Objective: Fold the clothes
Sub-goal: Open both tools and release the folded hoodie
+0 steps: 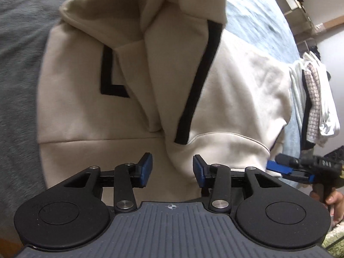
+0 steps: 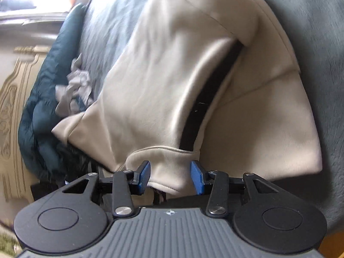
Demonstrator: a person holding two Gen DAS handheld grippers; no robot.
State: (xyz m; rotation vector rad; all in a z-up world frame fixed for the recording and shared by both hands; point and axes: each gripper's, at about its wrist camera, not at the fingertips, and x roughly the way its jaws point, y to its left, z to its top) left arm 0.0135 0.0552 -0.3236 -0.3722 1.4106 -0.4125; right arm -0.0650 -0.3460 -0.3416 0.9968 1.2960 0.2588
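Now you are hovering both released tools, left tool (image 1: 173, 170) and right tool (image 2: 171, 177), beside the cream fleece hoodie's (image 1: 107, 118) hem; grip it evenly.

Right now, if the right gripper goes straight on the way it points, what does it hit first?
Most likely the cuffed hem of the cream sweatshirt with black stripes, which lies just ahead of the right gripper between its open jaws. Depth is unclear; the cloth may already sit partly inside them.
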